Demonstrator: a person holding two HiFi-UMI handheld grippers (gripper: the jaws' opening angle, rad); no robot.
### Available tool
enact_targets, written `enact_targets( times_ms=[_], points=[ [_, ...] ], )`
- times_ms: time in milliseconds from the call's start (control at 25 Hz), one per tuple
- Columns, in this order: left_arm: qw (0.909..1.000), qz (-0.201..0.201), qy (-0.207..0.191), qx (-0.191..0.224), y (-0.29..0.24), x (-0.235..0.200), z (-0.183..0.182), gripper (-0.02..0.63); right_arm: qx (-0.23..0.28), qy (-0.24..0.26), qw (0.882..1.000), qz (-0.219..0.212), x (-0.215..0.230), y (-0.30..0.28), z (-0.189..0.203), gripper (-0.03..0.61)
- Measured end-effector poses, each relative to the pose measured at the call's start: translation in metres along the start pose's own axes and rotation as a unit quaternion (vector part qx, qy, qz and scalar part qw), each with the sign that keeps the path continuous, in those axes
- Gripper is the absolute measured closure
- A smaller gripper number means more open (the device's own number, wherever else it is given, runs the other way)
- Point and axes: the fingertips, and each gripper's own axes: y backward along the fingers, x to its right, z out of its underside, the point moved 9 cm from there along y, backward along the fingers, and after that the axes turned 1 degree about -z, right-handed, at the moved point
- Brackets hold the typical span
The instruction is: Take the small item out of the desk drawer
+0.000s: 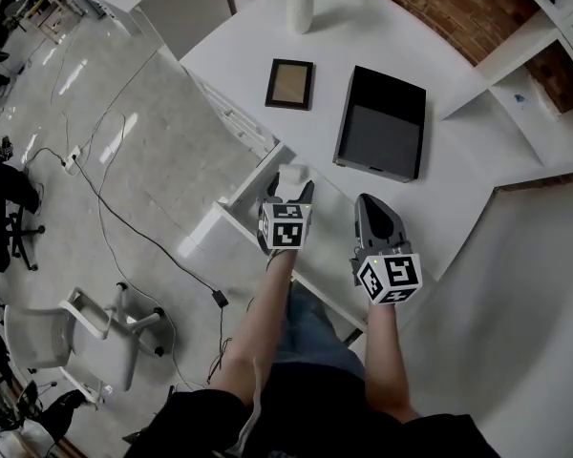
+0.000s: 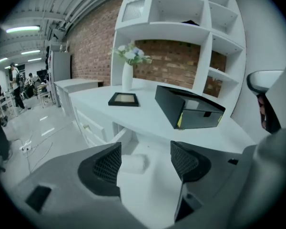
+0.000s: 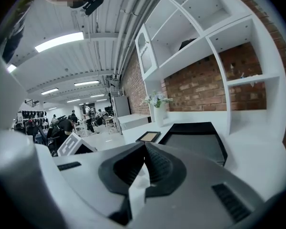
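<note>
The reach into the open drawer (image 1: 251,181) is in hand. The left gripper (image 1: 288,195) hangs over it with its fingers spread wide, and the small white item (image 2: 133,163) lies on the drawer floor, framed between them but not touched (it looks soft, roll-like). The next move probably calls for lowering around it, then closing. The right gripper (image 1: 374,208) hovers beside it at the desk edge, jaws pressed together on nothing. I see nothing else in the drawer. Farther back on the desk, the black tray (image 1: 380,127) looks empty, then a picture frame (image 1: 289,84) and a vase (image 1: 301,8) holding flowers.
</note>
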Motion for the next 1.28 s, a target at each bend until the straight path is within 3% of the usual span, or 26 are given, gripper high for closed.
enact_targets(
  times_ms=[160,480,960,1280],
  points=[
    [0.9986,-0.014,0.029,-0.042,-0.027,-0.008,0.017,0.316,-0.015,-0.007,1.0,-0.005,0.003,-0.008,0.012,0.581],
    [0.9918,-0.03,0.048,-0.115,-0.081,-0.019,0.047,0.311,-0.05,-0.016,0.998,-0.022,0.012,-0.021,0.035,0.58],
    [0.9873,-0.046,0.033,-0.148,-0.12,-0.031,0.06,0.301,-0.078,-0.035,0.996,-0.03,0.023,-0.03,0.056,0.58],
    [0.9872,-0.055,0.012,-0.149,-0.121,-0.029,0.059,0.324,-0.08,-0.044,0.995,-0.026,0.031,-0.029,0.06,0.58]
  ],
)
